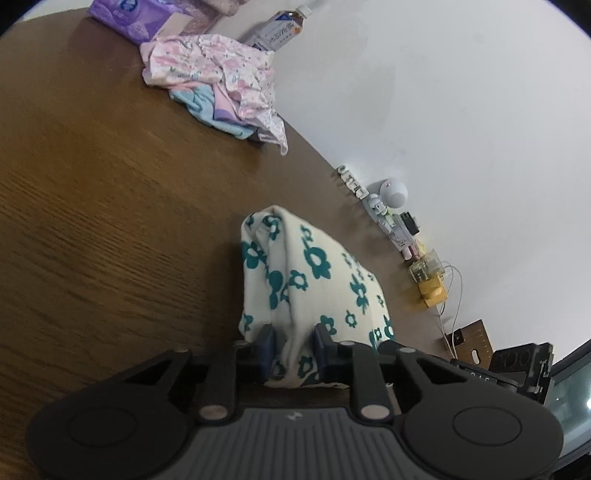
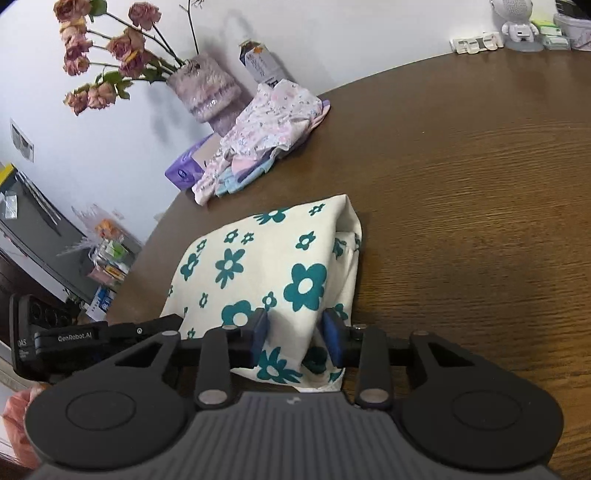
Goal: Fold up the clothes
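A cream cloth with teal flowers [image 1: 314,280] hangs lifted over the brown wooden table [image 1: 110,206]. My left gripper [image 1: 293,341] is shut on its near edge, blue pads pinching the fabric. The same cream flowered cloth [image 2: 266,258] shows in the right wrist view, folded over itself, and my right gripper [image 2: 295,332] is shut on its near edge too. The left gripper's black body [image 2: 92,339] appears at the left of that view. A crumpled pile of pink floral and blue clothes [image 1: 221,81] lies at the far table edge, also visible as the pile [image 2: 266,140].
By the wall stand a plastic bottle [image 1: 280,29], a purple tissue pack [image 1: 129,14], a fuzzy vase of dried roses [image 2: 207,88] and a carton [image 2: 258,62]. Small figurines and trinkets [image 1: 391,206] line the table's far right edge. Brown table [image 2: 480,184] stretches right.
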### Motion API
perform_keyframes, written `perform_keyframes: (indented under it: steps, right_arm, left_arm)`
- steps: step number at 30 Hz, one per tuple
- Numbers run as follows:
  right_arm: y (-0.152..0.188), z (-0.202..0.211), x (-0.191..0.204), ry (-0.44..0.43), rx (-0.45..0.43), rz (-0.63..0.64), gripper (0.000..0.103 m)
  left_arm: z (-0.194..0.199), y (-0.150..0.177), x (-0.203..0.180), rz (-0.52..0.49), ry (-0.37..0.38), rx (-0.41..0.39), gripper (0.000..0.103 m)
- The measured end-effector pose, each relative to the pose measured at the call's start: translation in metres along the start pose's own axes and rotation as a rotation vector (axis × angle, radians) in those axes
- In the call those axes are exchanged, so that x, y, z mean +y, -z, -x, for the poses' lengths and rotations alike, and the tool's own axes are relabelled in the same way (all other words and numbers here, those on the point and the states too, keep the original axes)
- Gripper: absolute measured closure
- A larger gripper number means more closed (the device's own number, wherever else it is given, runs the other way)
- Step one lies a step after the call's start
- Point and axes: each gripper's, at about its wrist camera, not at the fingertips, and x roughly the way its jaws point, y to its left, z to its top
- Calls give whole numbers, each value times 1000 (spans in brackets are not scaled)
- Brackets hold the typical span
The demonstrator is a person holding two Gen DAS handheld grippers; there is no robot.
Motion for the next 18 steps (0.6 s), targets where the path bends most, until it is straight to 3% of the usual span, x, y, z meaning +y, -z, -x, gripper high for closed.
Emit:
perform_keyframes:
  steps: [6,7,8,9,11,12,13,18]
  right_arm:
    - [-6,8,-7,-13,-29,-9,66]
    - [-7,9,-8,-15,-33,-10,66]
    - [-8,10,-9,-17,-38,-12,66]
    - [-9,11,-11,-19,-43,-13,61]
    - [-11,14,-13,-23,-52,-16,41]
    - [-12,15,-14,-25,-57,-18,26]
    - [-13,16,-15,-27,-62,-19,21]
    - [-19,7,-27,-62,-46,-55,20]
  left_arm:
    - [1,5,-6,-31,-15,-8,74]
    - [3,4,-7,-35,-17,-15,70]
    - [4,3,-8,-39,-19,-22,59]
    - [8,1,-10,-51,-28,-40,50]
    - [14,-9,-16,-87,-66,-82,23]
    - [13,-14,-17,-95,-80,-80,21]
    - [11,-20,-18,-104,-95,-77,19]
    - [-18,-38,-11,-48,-95,29,19]
